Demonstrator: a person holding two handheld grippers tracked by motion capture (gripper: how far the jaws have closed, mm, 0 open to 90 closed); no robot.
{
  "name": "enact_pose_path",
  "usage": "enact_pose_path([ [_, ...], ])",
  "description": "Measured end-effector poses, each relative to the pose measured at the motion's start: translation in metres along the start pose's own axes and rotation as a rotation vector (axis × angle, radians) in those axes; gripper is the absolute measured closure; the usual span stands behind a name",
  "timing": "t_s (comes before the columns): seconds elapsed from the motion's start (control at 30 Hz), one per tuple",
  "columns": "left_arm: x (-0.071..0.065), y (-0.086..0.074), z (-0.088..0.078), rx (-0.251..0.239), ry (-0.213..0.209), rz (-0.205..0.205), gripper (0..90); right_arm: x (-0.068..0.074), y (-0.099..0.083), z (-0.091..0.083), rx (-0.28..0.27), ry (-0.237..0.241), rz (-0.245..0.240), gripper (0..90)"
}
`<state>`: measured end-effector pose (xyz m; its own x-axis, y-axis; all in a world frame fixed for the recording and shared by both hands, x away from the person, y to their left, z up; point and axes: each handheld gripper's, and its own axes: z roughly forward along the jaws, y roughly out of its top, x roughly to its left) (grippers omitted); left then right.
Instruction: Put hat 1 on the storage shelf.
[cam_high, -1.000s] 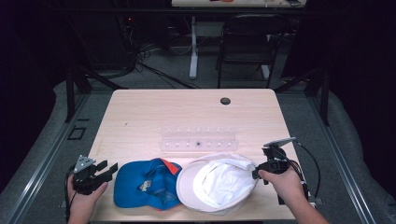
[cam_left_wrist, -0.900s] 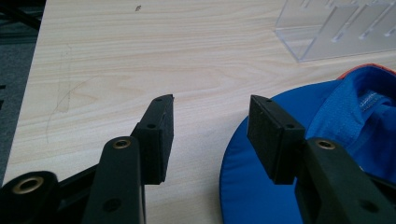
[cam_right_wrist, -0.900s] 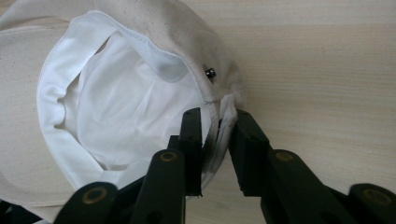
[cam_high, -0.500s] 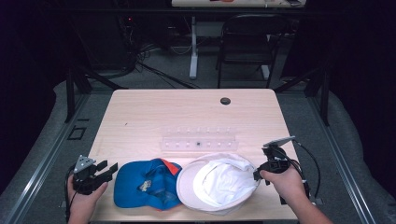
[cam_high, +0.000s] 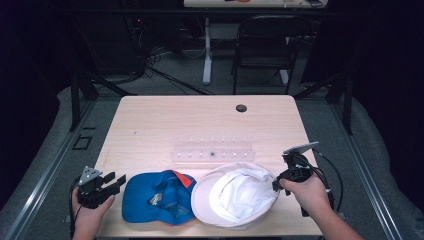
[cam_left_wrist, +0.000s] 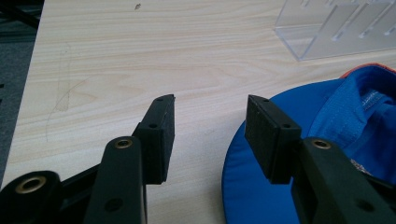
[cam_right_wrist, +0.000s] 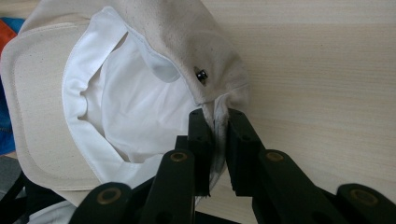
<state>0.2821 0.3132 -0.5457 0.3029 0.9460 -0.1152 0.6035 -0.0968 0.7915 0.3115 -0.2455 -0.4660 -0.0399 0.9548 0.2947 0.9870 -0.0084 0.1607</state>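
Right gripper (cam_right_wrist: 215, 122): its fingers (cam_right_wrist: 200, 140) are clenched on a pinch of the rear edge of the cream-white cotton cap (cam_high: 235, 196); the jaws have just been closing, and the cloth is seen between them in the right gripper view.
Left gripper (cam_left_wrist: 210, 135): its fingers (cam_left_wrist: 161, 135) are released, with nothing between them; bare table is seen in the gap.
Cream-white cap: it lies upside down on the pale wooden table (cam_high: 200, 125), its white lining upward, stretching away from the right fingers.
Blue cap: the blue cloth cap with orange trim (cam_high: 157, 196) lies just beside the left gripper's far finger, its brim (cam_left_wrist: 261, 196) partly under that finger in the left gripper view, and it touches the white cap on the other side.
Clear rack: a transparent plastic slotted stand (cam_high: 214, 151) is placed beyond both caps, away from the fingertips.
Risk, thin grip: only a narrow fold of soft cloth is held, so it could be pulled out of the fingers if the cap is lifted or dragged quickly.
Risk, neighbour dragged: because the caps touch, the blue cap could be shifted along when the white one is moved.
Risk, rack knocked: the light rack could be pushed or tipped if the cap is swung forward at low height.
Risk, shape lost: the limp crown could be folded or collapsed when hung from one edge.
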Motion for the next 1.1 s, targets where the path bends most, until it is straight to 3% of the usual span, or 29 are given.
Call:
enact_pose_path([
  [0.2,0.001,0.000,0.000,-0.002,0.001,-0.004,53.2,0.009,0.001,-0.011,-0.015,-0.031,-0.002,81.8],
  [0.37,0.001,0.000,0.000,-0.003,-0.001,-0.004,53.2,0.012,0.004,-0.022,0.012,-0.068,-0.034,81.8],
  [0.43,0.001,0.000,0.000,-0.004,-0.002,-0.002,53.2,0.016,0.006,-0.027,-0.011,-0.092,-0.031,81.8],
  [0.67,0.001,0.000,0.000,-0.007,-0.003,-0.006,53.1,0.023,0.011,-0.045,0.003,-0.124,-0.059,81.8],
  [1.1,0.002,0.000,-0.003,0.010,0.000,-0.003,53.1,0.039,0.021,-0.071,-0.009,-0.132,-0.067,81.9],
])
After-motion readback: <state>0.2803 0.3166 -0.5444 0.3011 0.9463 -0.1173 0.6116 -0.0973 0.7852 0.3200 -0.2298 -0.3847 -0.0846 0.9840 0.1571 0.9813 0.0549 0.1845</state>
